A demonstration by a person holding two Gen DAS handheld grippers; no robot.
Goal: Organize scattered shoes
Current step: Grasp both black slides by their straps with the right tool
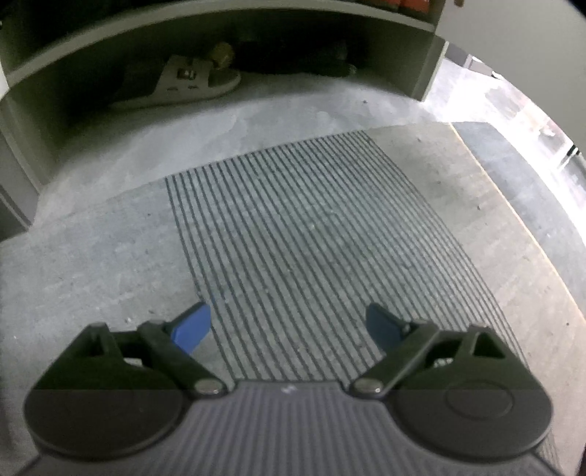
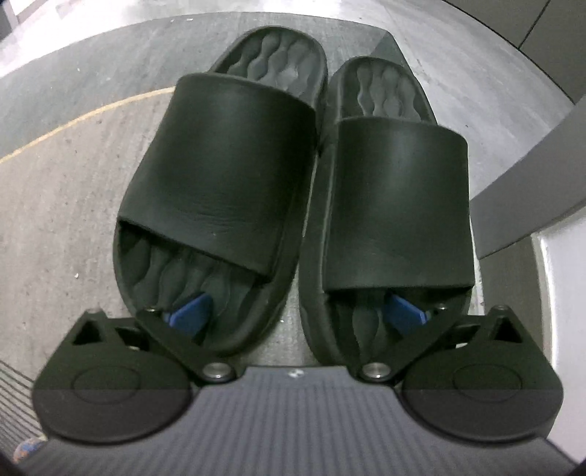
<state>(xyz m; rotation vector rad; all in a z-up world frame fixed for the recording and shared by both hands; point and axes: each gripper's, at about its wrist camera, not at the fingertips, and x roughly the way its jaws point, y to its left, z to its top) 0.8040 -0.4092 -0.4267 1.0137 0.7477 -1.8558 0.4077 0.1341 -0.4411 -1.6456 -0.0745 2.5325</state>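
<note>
Two black slides lie side by side on the floor in the right wrist view, the left slide (image 2: 219, 161) and the right slide (image 2: 395, 197). My right gripper (image 2: 296, 315) is open and straddles their adjoining inner edges, with one blue fingertip (image 2: 190, 313) on the left slide's footbed and the other on the right slide's. My left gripper (image 1: 289, 326) hangs open over a striped mat (image 1: 311, 238), holding nothing. Ahead of it, a grey sandal (image 1: 183, 82) and dark shoes (image 1: 293, 60) sit on the bottom level of a shoe shelf (image 1: 219, 22).
The shelf's side panel (image 1: 432, 69) stands at the right, with shiny floor (image 1: 512, 121) beyond it. A grey panel (image 2: 531, 190) rises right of the slides. Concrete-coloured floor (image 2: 55, 201) spreads to their left.
</note>
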